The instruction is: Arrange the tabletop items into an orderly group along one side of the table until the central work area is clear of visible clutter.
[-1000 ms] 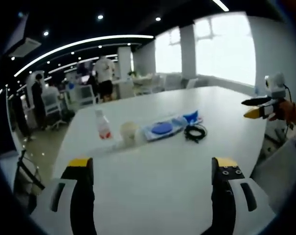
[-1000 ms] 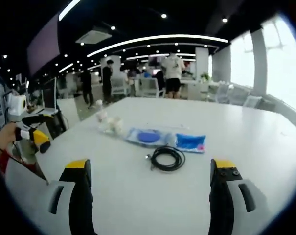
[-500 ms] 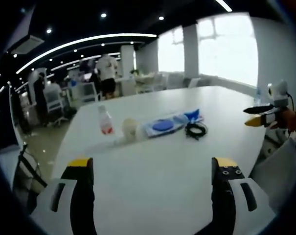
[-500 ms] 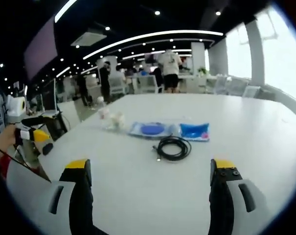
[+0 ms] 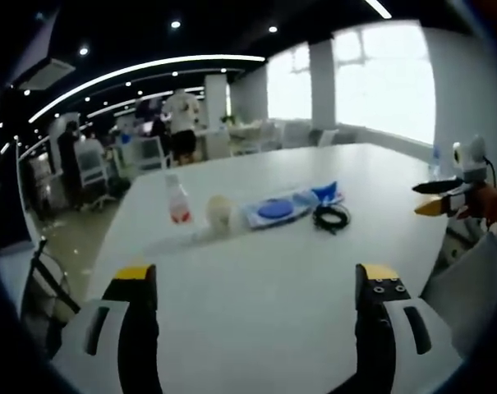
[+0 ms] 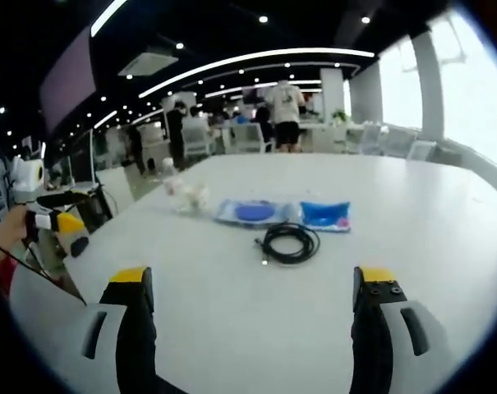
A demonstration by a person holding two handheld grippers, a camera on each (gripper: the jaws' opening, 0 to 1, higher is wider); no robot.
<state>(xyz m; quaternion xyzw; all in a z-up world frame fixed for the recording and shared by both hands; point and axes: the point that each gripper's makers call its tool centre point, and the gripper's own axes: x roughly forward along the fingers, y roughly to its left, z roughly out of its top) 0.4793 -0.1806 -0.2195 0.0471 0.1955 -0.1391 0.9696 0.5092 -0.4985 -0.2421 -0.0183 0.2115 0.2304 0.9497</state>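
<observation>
Bottle: a small clear bottle (image 5: pixel 177 202) with a red band stands upright at the left end of the row of items in the left gripper view; what it holds cannot be told.
Cup: a pale, cream-coloured cup-like container (image 5: pixel 219 215) sits just beside the bottle; its contents are hidden.
Packets: a clear flat packet with a round blue piece inside (image 5: pixel 274 208) lies next to a smaller blue packet (image 5: pixel 325 194), the two touching or nearly so.
Cable: a coiled black cable (image 6: pixel 288 242) rests on the white tabletop (image 6: pixel 330 328), just in front of the packets.
Location: all items lie in a loose line across the middle of the tabletop, well apart from both grippers.
Left gripper (image 5: pixel 254 283): fingers spread wide, grasping nothing.
Right gripper (image 6: pixel 252 285): fingers released, nothing between them, hovering over bare tabletop.
</observation>
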